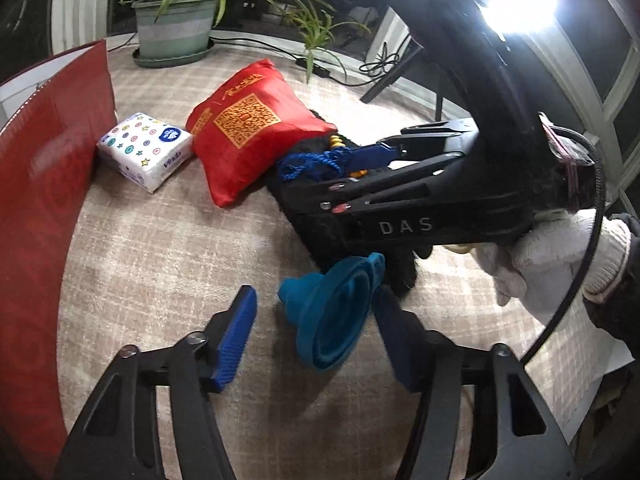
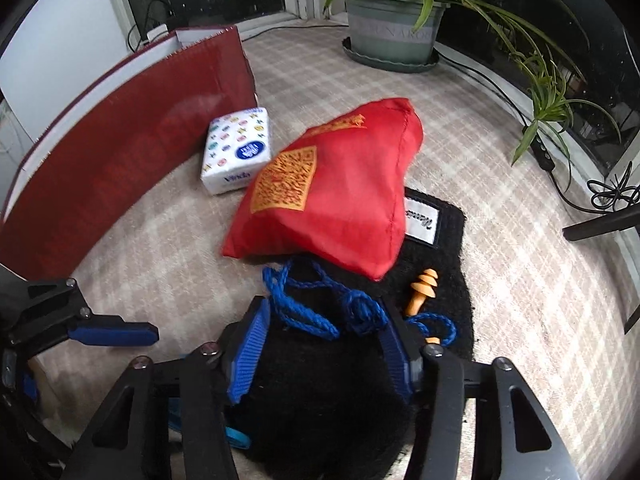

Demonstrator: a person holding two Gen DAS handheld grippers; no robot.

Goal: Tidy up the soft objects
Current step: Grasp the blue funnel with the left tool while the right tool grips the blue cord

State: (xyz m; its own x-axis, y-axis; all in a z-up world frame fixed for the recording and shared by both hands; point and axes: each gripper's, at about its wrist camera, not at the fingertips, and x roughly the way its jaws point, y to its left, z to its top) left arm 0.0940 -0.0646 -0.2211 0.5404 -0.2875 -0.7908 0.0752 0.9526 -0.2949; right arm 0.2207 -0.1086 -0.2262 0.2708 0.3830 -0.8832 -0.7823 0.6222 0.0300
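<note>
On the left, a tall red box wall (image 2: 120, 128) borders the work area, with a patterned tissue pack (image 2: 237, 155) lying just beside its foot. Bare plaid cloth (image 1: 168, 248) lies open between that wall and the left gripper (image 1: 316, 328), and more of it shows to the right of the black fleece cloth (image 2: 436, 280).

The red pouch (image 2: 336, 196) rests partly on the fleece's far edge, near the tissue pack. A blue cord (image 2: 320, 312) with orange earplugs (image 2: 422, 290) lies on the fleece.

The left gripper's 2 blue pads stand wide apart, framing a teal collapsible funnel (image 1: 328, 320) that lies tilted on the cloth against the fleece's near edge; the right pad is just beside the funnel, though contact cannot be told. The right gripper (image 2: 324, 344) reaches in from the right, held by a white-gloved hand (image 1: 552, 256). Its fingers are apart, straddling a loop of the cord above the fleece.

A potted spider plant (image 2: 394, 28) stands at the cloth's far edge before dark windows, with black cables (image 2: 612, 192) trailing at the right.
</note>
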